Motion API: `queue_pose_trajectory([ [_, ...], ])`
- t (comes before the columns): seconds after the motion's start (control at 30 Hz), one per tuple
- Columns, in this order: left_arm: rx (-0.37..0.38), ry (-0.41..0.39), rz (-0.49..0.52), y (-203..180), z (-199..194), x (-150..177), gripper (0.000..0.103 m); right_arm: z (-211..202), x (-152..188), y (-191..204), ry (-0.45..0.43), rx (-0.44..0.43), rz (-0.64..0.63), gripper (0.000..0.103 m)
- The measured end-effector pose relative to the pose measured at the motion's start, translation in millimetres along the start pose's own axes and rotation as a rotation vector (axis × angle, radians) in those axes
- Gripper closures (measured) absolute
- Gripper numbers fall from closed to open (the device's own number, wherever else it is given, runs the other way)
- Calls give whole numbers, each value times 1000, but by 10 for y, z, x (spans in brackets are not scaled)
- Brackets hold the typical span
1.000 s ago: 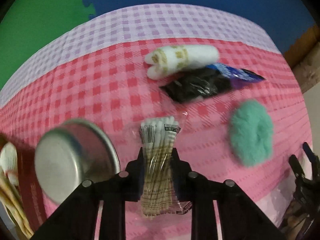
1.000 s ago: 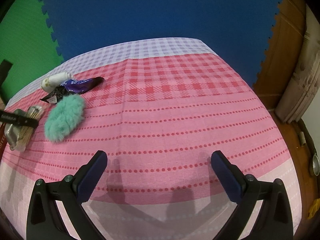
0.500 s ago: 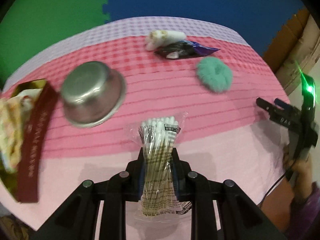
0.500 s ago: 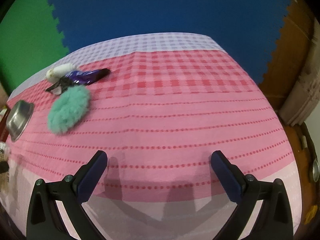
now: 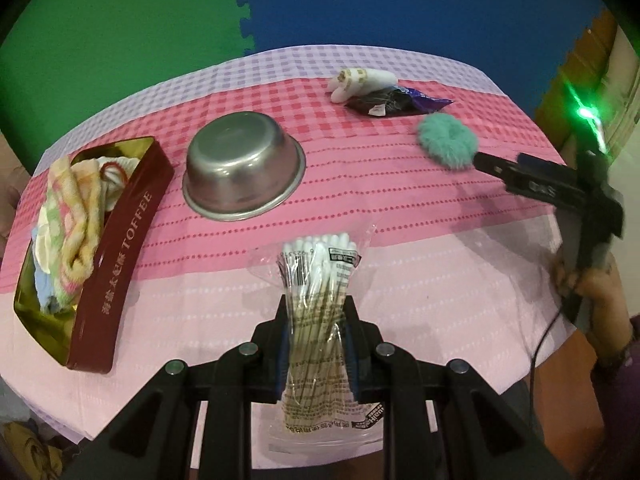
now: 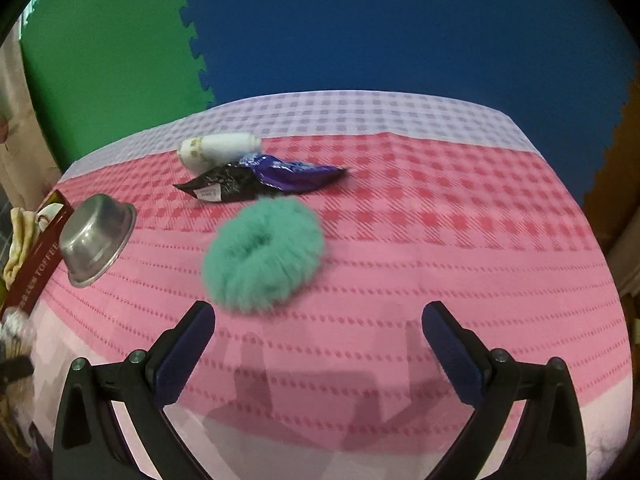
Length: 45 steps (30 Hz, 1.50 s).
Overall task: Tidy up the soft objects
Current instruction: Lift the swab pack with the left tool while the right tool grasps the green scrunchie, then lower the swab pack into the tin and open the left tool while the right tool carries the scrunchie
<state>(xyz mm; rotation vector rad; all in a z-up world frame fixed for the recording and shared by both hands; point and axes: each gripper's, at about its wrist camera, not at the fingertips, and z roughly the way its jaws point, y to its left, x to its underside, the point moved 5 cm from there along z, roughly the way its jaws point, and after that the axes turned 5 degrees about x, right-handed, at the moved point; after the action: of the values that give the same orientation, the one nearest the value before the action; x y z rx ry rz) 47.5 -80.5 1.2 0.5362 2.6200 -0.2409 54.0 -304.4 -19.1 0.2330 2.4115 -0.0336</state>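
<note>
My left gripper (image 5: 316, 316) is shut on a clear bag of cotton swabs (image 5: 320, 280), held above the table's near pale-pink edge. A dark red toffee tin (image 5: 120, 256) at the left holds folded towels (image 5: 68, 216). A teal fluffy scrunchie (image 6: 264, 252) lies on the pink cloth just beyond my right gripper (image 6: 318, 320), which stands open with nothing between its fingers. In the left wrist view the scrunchie (image 5: 448, 140) lies at the right, next to the right gripper (image 5: 520, 172) held by a hand. A white rolled soft item (image 6: 218, 148) and a dark wrapper (image 6: 256, 180) lie farther back.
A steel bowl (image 5: 244, 168) lies upside down between the tin and the scrunchie. The checked cloth (image 6: 440, 240) covers a round table. Green and blue foam mats line the wall behind. A brown wooden surface (image 6: 616, 168) shows at the far right.
My left gripper has pulled back and up with the swab bag; the tin has come into view. My right gripper has swung left toward the scrunchie, which now looks much closer.
</note>
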Motion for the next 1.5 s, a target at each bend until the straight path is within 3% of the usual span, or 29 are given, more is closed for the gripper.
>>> queue_pose_trajectory([
  [0.23,22,2,-16,67,-92,69,80,255,-190,72,28,21,-11,0],
  [0.53,34,-11,-60,211,-308,171,80,548,-315,231,111,-15,-35,0],
  [0.6,26,-15,-76,267,-382,210,80,544,-327,310,99,-16,-65,18],
  [0.63,22,-20,-83,297,-427,232,80,542,-328,354,97,2,-80,47],
  [0.67,11,-26,-89,342,-488,259,80,528,-335,374,91,30,-91,64],
  [0.73,-22,-46,-107,477,-623,305,80,501,-341,413,94,6,-74,73],
  [1.07,-181,-106,-280,1795,-1200,395,80,0,103,763,33,-149,-6,75],
  [1.23,-250,-131,-278,2295,-1110,189,80,-88,241,988,24,-167,-25,75],
  [1.5,-181,-100,-334,2643,-603,75,79,-1,250,936,46,-157,-6,75],
])
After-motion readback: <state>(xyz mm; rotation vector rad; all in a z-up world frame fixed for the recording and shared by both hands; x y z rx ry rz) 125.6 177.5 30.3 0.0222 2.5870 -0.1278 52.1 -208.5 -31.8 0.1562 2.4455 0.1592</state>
